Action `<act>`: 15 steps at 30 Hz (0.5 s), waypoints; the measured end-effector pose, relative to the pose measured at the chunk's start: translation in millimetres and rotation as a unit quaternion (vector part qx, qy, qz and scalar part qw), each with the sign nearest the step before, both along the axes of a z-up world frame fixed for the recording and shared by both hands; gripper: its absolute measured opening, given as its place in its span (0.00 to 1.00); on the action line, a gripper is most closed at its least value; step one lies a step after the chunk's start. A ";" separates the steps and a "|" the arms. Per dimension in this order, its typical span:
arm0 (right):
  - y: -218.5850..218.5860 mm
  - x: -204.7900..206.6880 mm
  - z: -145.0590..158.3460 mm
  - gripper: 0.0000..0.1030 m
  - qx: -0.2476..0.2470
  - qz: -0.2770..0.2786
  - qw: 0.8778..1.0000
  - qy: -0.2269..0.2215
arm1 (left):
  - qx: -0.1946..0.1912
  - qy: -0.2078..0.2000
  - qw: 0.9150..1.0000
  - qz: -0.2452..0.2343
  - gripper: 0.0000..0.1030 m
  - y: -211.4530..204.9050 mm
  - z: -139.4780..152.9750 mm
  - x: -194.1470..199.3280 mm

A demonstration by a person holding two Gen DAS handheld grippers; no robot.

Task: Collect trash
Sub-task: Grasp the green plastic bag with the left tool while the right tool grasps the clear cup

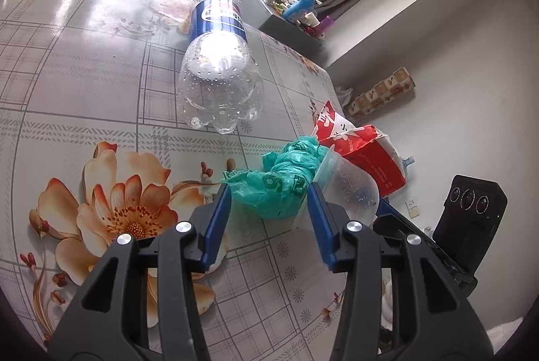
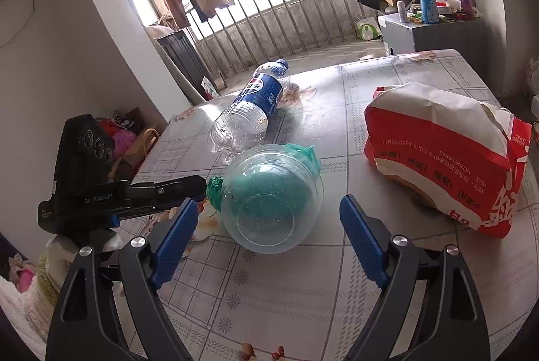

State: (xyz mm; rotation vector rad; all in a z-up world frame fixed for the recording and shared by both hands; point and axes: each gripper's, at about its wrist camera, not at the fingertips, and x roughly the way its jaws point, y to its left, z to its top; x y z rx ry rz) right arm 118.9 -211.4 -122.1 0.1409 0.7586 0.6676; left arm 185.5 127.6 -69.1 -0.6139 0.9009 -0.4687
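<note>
Now the green bag (image 1: 279, 189) sits between the left hand-held gripper's (image 1: 269, 192) pads.

Each hand-held gripper (image 1: 269, 192): black frame, blue ribbed fingers (image 2: 175, 236), silver screws, "GenRobot.AI" marking.

The table (image 1: 84, 85), filling the left of the left wrist view, wears a pale grey plaid cloth printed with orange flowers. At upper centre the clear bottle (image 1: 219, 58) carries a blue label, while right of centre a teal bag (image 1: 279, 182) fills a transparent cup (image 1: 350, 192) beside a red-and-white paper bag (image 1: 367, 152).
</note>
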 end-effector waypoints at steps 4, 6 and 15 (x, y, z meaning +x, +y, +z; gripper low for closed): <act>1.2 10.4 -7.5 0.81 0.012 0.004 1.000 0.020 | -0.016 0.010 1.000 -0.002 0.41 1.3 -8.3 5.4; 1.7 13.6 -10.3 0.81 0.017 0.005 0.999 0.027 | -0.021 0.013 1.000 -0.003 0.39 1.4 -11.6 7.1; 3.6 17.8 -14.1 0.78 0.032 0.009 0.999 0.042 | -0.046 0.021 0.999 0.005 0.29 5.2 -19.8 6.9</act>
